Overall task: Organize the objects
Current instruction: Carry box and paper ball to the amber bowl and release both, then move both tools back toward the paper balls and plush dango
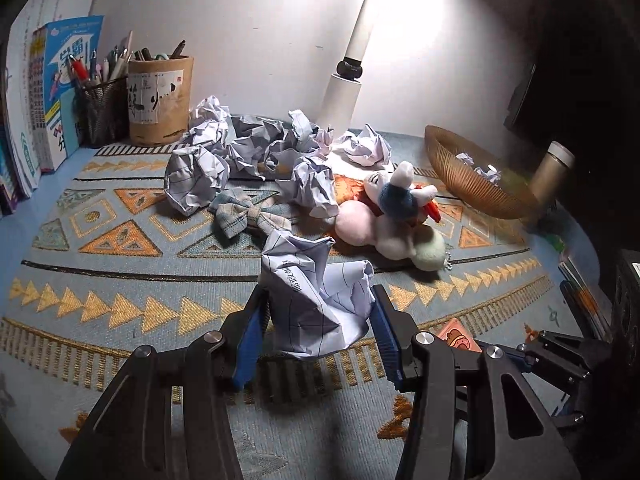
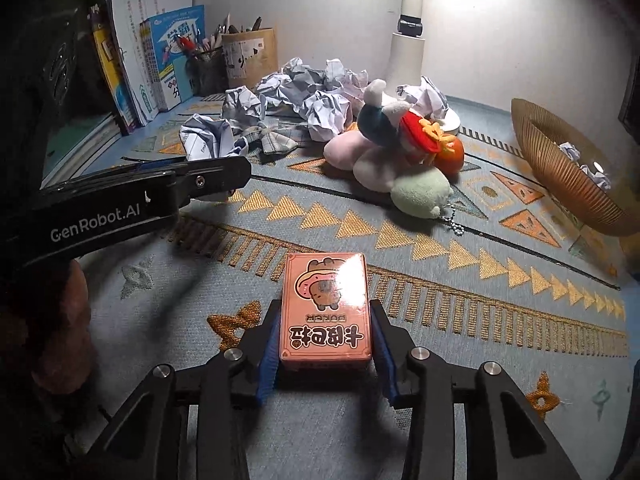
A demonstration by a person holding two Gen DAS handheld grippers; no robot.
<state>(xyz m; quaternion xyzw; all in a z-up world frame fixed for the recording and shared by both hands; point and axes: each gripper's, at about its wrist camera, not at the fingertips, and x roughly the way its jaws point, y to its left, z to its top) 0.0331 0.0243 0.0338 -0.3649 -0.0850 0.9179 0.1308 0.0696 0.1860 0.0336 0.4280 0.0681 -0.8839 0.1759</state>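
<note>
Far left, books [image 1: 48,92] stand by the wall; next to them a mesh pen cup [image 1: 102,108] and a cardboard pen tub [image 1: 160,100], both full of pens. Center-back is the pile of crumpled paper [image 1: 240,144], w/ a plaid bow [image 1: 248,216] and plush toys [image 1: 392,216] just in front.

Your left gripper [image 1: 316,320] is clamped on a paper ball [image 1: 316,304], low over the mat [image 1: 120,280]. Your right gripper [image 2: 324,344] has its pads against both sides of the orange card box [image 2: 326,312], so it looks gripped.

Step in hand, prob: carry-off after pickup. Next move likely needs you to swing the ball right to the wicker basket [image 1: 472,184], which already holds a few paper balls, w/o clipping the plush. Where the card box goes, can't tell.
</note>
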